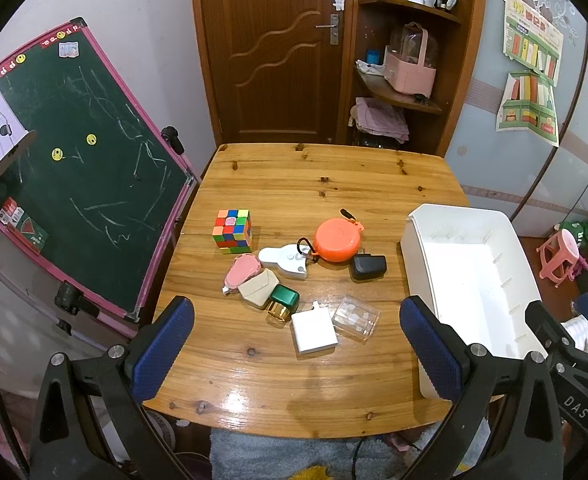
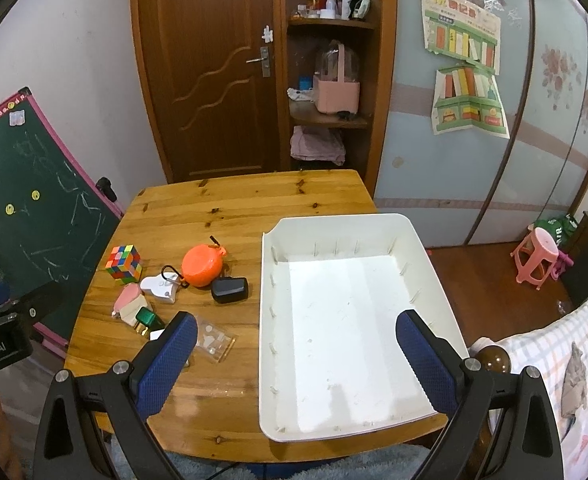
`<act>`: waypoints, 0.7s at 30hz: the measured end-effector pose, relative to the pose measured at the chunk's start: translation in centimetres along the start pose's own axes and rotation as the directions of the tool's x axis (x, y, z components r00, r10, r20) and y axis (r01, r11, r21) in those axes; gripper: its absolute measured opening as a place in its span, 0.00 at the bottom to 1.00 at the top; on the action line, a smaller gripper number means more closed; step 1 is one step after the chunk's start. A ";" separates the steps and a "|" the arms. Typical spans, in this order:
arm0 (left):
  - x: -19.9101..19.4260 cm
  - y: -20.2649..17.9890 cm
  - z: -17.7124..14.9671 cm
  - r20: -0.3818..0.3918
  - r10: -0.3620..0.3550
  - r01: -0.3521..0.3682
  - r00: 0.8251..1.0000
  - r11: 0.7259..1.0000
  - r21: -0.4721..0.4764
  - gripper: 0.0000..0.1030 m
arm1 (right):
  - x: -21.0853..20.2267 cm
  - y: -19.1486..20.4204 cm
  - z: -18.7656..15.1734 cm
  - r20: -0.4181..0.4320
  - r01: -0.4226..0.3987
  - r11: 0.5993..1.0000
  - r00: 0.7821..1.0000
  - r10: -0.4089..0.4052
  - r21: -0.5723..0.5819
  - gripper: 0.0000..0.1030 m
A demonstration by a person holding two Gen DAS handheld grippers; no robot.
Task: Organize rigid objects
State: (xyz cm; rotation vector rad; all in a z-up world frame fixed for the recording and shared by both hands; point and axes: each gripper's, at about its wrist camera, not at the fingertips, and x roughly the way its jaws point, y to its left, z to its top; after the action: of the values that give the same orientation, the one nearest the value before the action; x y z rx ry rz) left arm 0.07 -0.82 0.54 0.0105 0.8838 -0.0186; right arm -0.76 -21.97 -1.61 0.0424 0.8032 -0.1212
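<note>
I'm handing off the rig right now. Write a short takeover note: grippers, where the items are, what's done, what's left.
Left gripper: open, holding nothing, above the near table edge.
Right gripper: open, holding nothing, over the near end of the white plastic bin.
The bin sits on the right side of the wooden table with nothing in it.
All items are clustered left of it: multicoloured puzzle cube, round orange case, black charger, white clip gadget, pink tape dispenser, beige pouch, green-and-gold bottle, white square block, clear plastic box.
Done: nothing.
Left: presumably move every item into the bin.
</note>
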 end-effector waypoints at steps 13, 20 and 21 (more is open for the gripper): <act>0.5 -0.7 0.0 -0.001 -0.020 0.020 1.000 1.000 -0.015 1.00 | 0.0 -0.7 0.2 0.026 -0.026 1.000 0.999 0.026 0.008 0.97; 0.7 -0.4 0.0 0.010 -0.025 0.025 1.000 0.999 -0.022 1.00 | -0.4 -0.9 0.5 0.058 -0.018 1.000 0.998 0.018 -0.004 0.97; 0.7 -0.4 0.1 0.010 -0.025 0.025 1.000 0.999 -0.022 1.00 | -0.4 -1.0 0.6 0.063 -0.014 1.000 0.998 0.014 -0.007 0.97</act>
State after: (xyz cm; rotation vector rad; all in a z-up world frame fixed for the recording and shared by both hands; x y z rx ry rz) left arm 0.56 -1.20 0.05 -0.0217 0.8744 -0.0323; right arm -0.73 -22.96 -0.86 0.0377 0.7405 -0.1058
